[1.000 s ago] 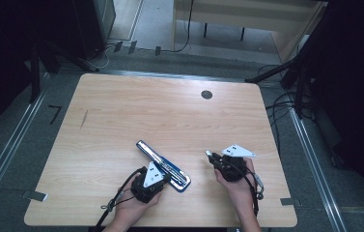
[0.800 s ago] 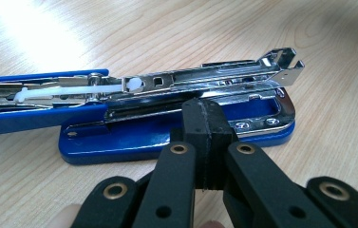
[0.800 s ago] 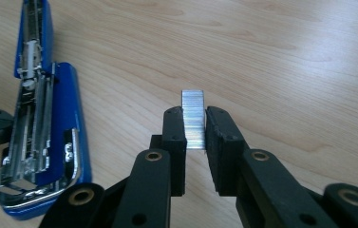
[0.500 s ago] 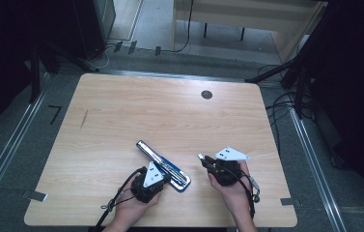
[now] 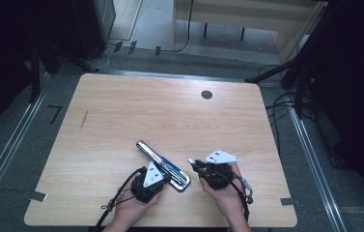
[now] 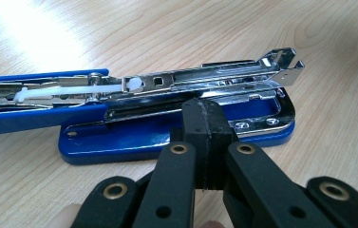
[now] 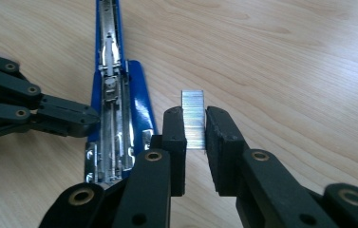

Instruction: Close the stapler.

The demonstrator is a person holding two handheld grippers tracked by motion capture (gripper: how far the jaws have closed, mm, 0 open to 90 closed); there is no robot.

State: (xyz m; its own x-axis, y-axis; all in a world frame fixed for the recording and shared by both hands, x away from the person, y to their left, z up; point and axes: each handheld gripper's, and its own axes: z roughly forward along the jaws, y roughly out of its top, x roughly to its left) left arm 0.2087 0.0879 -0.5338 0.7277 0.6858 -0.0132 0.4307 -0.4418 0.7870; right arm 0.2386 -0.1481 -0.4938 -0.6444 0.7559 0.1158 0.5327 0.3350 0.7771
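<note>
Tabletop close-up: right gripper (image 7: 195, 142) clamps staples (image 7: 193, 118).

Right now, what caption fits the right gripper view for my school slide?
The right gripper holds a strip of staples beside an opened blue stapler on a wooden table.

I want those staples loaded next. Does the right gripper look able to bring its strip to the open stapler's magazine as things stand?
Probably yes. The right gripper holds the staple strip beside the stapler, whose top is swung open with the channel bare. The left gripper, shut, presses against the base from the far side, off that path.
</note>
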